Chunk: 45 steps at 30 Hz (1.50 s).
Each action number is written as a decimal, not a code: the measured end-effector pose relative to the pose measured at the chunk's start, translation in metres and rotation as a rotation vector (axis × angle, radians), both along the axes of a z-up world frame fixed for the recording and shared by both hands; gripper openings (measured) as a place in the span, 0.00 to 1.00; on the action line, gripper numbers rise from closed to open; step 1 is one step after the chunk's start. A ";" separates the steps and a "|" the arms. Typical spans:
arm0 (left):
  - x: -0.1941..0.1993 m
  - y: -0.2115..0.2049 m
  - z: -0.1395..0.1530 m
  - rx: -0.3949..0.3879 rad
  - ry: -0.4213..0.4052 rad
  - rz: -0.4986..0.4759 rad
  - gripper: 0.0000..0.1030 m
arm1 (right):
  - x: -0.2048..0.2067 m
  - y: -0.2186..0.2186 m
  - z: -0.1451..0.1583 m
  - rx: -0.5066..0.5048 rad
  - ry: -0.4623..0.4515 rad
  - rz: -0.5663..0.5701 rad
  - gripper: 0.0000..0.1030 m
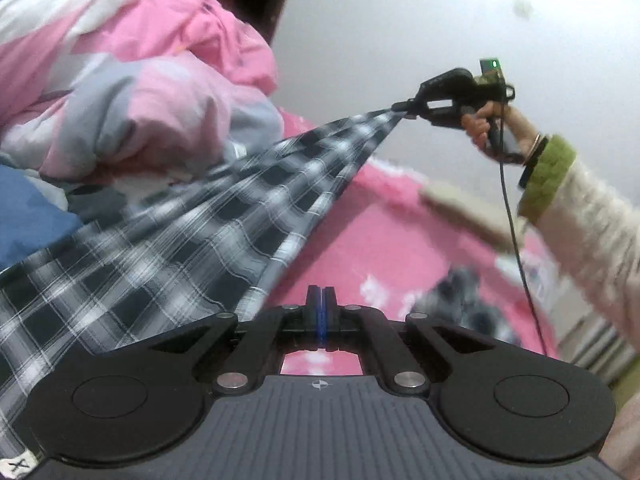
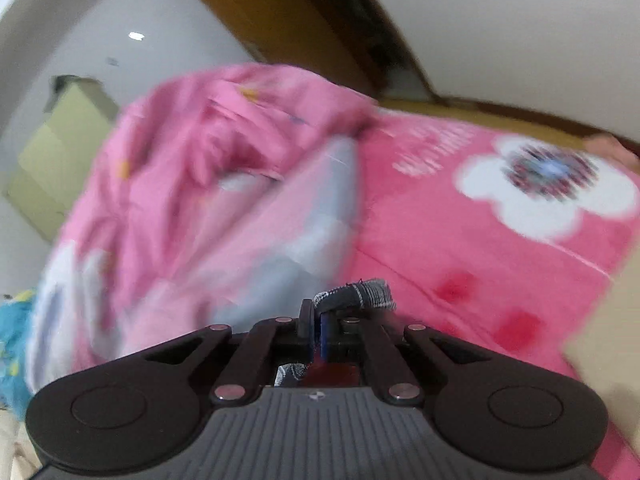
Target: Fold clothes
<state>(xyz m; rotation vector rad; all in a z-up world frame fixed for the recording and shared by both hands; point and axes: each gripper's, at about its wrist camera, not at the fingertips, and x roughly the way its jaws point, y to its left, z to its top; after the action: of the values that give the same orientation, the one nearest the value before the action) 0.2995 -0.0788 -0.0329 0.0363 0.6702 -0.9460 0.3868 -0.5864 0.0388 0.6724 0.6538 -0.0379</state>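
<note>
A black-and-white plaid garment (image 1: 192, 232) hangs stretched above the pink bed. Its top corner is pinched in my right gripper (image 1: 402, 107), held up by a hand with a cream sleeve. In the right wrist view the right gripper (image 2: 318, 320) is shut on a bunched grey plaid edge (image 2: 360, 292), and more plaid shows under its fingers. My left gripper (image 1: 320, 300) is shut, and no cloth shows between its blue pads. The garment's right edge runs just left of its fingers and passes under its body.
A heaped pink, grey and white quilt (image 1: 132, 92) lies at the left, with blue fabric (image 1: 28, 224) below it. The pink bedsheet (image 2: 460, 240) has a white flower print. A wooden frame (image 2: 280, 20) stands behind the bed, a yellow-green cabinet (image 2: 60, 152) at the left.
</note>
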 end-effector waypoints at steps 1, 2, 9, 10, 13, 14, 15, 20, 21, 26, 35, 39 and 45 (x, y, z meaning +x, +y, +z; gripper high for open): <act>-0.001 -0.003 -0.006 0.032 -0.002 -0.007 0.00 | -0.006 -0.007 -0.013 -0.004 0.034 -0.018 0.02; -0.002 -0.008 -0.013 0.076 -0.015 -0.008 0.00 | -0.009 -0.012 -0.031 0.006 0.068 -0.028 0.03; -0.022 -0.028 -0.039 0.335 -0.215 -0.011 0.24 | -0.042 -0.055 -0.118 0.110 0.206 -0.185 0.21; -0.024 -0.030 -0.041 0.353 -0.251 -0.014 0.26 | -0.050 -0.054 -0.113 0.100 0.177 -0.188 0.26; -0.022 -0.037 -0.048 0.398 -0.315 -0.011 0.28 | -0.071 -0.045 -0.095 0.075 0.108 -0.178 0.33; -0.020 -0.040 -0.051 0.411 -0.319 -0.006 0.28 | -0.073 -0.040 -0.090 0.081 0.105 -0.149 0.33; -0.018 -0.043 -0.054 0.426 -0.321 0.004 0.28 | -0.076 -0.033 -0.086 0.096 0.108 -0.108 0.33; -0.009 -0.045 -0.062 0.434 -0.277 0.070 0.05 | -0.066 0.019 -0.107 0.278 0.244 0.154 0.36; -0.008 -0.046 -0.061 0.431 -0.264 0.083 0.02 | -0.063 0.030 -0.114 0.277 0.263 0.175 0.36; -0.001 -0.028 -0.047 0.317 -0.169 0.108 0.00 | -0.052 0.057 -0.124 0.205 0.232 0.216 0.03; -0.012 -0.007 -0.027 0.194 -0.026 -0.014 0.00 | -0.087 0.062 -0.093 0.071 0.128 0.238 0.00; -0.013 -0.020 -0.055 0.260 0.036 -0.037 0.00 | -0.082 0.056 -0.131 0.080 0.257 0.207 0.00; -0.025 -0.008 -0.037 0.235 0.024 -0.002 0.23 | -0.092 0.045 -0.097 -0.066 0.236 0.153 0.15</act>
<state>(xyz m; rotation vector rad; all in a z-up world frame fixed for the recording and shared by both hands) 0.2745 -0.0867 -0.0694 0.2338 0.8014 -0.8664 0.2945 -0.5418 -0.0581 0.5572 0.9258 0.0031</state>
